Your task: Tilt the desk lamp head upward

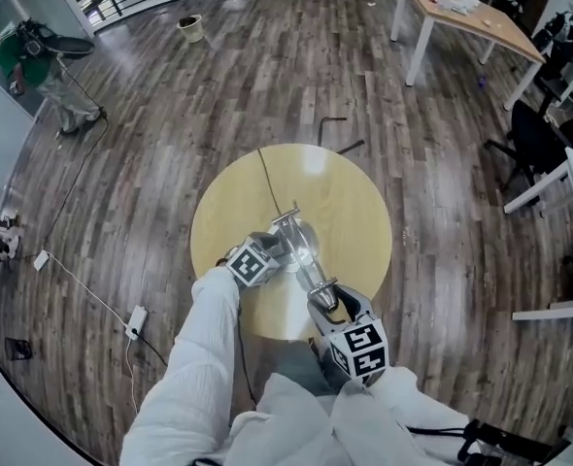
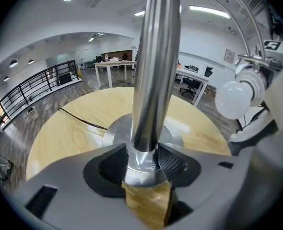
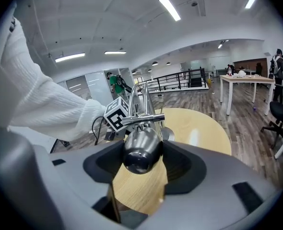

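Note:
A chrome desk lamp (image 1: 299, 244) stands near the middle of the round wooden table (image 1: 354, 202). My left gripper (image 2: 142, 163) is shut on the lamp's upright pole (image 2: 153, 75) just above its round base (image 2: 113, 133). The white bulb (image 2: 236, 98) shows at the right in the left gripper view. My right gripper (image 3: 140, 153) is shut on the lamp head (image 3: 140, 148), a rounded chrome shell held between both jaws. In the head view the right gripper (image 1: 327, 296) sits at the table's near edge, and the left gripper (image 1: 267, 256) is beside the base.
A black cord (image 1: 269, 184) runs from the lamp across the table to the far edge. A long desk (image 1: 466, 16) stands at the back right, an office chair (image 1: 534, 139) at the right. A person (image 1: 44, 61) stands at the far left.

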### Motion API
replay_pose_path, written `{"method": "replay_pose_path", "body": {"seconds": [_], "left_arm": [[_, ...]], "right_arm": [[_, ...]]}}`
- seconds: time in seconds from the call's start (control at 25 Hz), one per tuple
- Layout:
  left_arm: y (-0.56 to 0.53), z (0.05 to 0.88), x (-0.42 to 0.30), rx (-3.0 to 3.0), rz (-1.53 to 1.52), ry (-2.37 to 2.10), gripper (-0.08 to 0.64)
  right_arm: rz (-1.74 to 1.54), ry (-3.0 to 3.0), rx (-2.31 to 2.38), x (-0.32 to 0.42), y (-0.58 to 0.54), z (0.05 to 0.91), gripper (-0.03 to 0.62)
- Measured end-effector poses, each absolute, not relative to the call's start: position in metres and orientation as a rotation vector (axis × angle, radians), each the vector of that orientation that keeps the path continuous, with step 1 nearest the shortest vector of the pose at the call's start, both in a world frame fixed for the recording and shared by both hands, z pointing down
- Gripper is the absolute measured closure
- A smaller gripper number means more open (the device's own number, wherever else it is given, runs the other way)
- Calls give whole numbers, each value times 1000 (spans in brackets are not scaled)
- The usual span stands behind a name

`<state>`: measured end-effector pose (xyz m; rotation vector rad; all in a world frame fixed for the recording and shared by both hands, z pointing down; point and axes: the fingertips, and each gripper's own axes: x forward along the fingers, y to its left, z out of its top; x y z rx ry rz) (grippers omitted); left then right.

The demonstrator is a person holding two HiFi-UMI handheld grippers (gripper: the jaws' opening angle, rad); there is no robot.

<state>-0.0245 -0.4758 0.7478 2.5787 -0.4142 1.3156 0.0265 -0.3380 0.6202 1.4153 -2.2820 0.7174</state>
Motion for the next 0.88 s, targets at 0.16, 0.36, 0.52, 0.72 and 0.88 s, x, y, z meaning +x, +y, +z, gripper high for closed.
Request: {"method": "replay_pose_path", "body": {"seconds": [0.16,0.36,0.52,0.72,0.88], "left_arm": [[-472,741,-18,2572,1311,-433,360],[-473,739,-13,2564,1301,-458,360],[-472,739,-13,2552,1321,-448,360],[-468,738,-11,2543,1333,-433,360],[-468,750,-11,2517,1327,-430,361]], "right_arm": [[752,-2253,1435,39,-327,596,342],[735,-2243,1475,54,-326,554,342],[711,-2248,1473,60,-327,520,342],[651,-2264,1451,60,-330,478,342],[612,-2264,1410,57,-343,452,342]]}}
